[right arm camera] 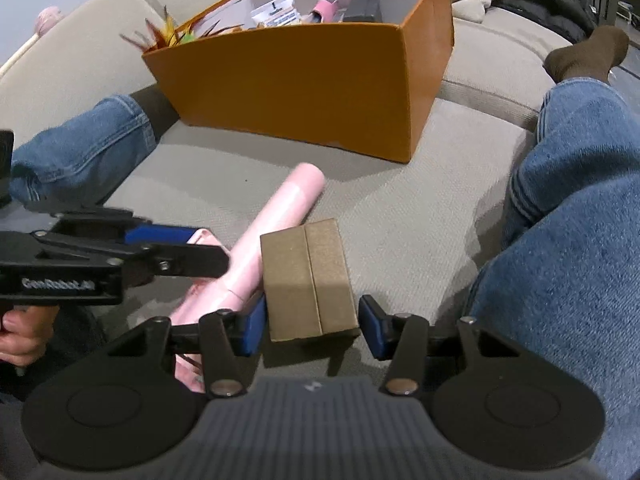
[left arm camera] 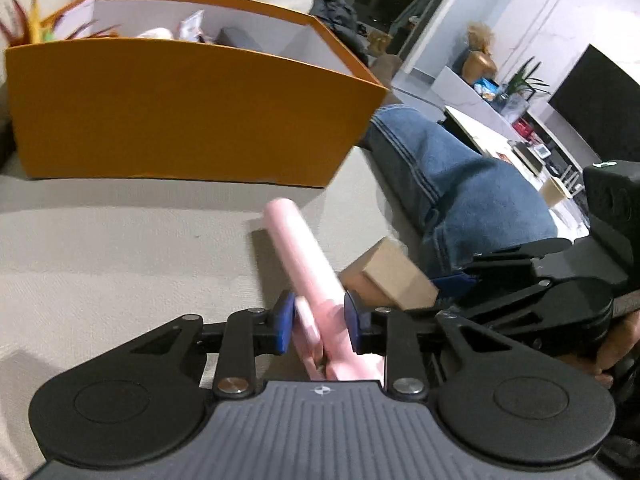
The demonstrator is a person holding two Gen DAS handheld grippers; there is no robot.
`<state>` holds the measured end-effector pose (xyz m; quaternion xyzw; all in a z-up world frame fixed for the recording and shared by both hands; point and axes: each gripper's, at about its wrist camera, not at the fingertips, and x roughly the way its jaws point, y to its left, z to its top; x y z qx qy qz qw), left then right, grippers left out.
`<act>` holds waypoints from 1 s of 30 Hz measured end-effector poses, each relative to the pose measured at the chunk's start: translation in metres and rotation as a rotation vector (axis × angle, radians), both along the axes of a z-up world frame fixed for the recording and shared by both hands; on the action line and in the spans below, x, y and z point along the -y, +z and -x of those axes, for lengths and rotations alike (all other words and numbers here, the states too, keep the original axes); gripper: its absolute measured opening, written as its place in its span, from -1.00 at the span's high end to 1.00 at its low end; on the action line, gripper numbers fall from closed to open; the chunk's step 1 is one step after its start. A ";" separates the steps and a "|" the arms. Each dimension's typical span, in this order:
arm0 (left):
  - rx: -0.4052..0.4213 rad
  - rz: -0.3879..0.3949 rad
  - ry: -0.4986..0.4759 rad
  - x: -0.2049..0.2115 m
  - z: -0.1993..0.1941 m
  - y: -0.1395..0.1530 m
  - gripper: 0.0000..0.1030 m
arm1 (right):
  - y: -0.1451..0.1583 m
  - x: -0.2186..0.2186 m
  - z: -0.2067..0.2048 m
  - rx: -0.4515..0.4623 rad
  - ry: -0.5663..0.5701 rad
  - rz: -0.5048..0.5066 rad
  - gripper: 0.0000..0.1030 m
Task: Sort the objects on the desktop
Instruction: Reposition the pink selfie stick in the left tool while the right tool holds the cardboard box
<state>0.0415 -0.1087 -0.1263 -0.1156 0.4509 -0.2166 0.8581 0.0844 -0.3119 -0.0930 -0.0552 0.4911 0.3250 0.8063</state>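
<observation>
A long pink tube-shaped object (left arm camera: 302,248) lies on the beige sofa cushion, its near end between the fingers of my left gripper (left arm camera: 320,322), which is shut on it. It also shows in the right wrist view (right arm camera: 276,224). A small brown cardboard box (right arm camera: 310,280) lies right beside it, between the open fingers of my right gripper (right arm camera: 312,326); the fingers stand apart from its sides. The box also shows in the left wrist view (left arm camera: 390,274). An orange storage box (left arm camera: 180,112) with several small items stands farther back; it also shows in the right wrist view (right arm camera: 312,80).
The person's jeans-clad legs flank the cushion: one at right (right arm camera: 580,260), one at left (right arm camera: 80,148). My left gripper's body (right arm camera: 80,264) reaches in from the left. Colourful feathers (right arm camera: 168,34) stick out of the orange box's left end.
</observation>
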 end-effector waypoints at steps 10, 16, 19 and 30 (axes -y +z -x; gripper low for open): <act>-0.060 0.009 -0.023 0.010 0.004 -0.006 0.21 | -0.004 0.001 0.003 0.004 -0.002 0.005 0.00; -0.015 -0.099 -0.033 0.022 0.012 0.004 0.07 | -0.005 0.003 0.002 0.003 -0.005 -0.003 0.00; -0.044 -0.156 -0.040 0.025 0.017 0.005 -0.05 | -0.006 0.003 0.002 0.002 -0.007 -0.005 0.00; -0.141 -0.138 0.034 0.012 0.018 -0.003 0.10 | -0.008 0.003 0.001 0.005 -0.007 -0.008 -0.01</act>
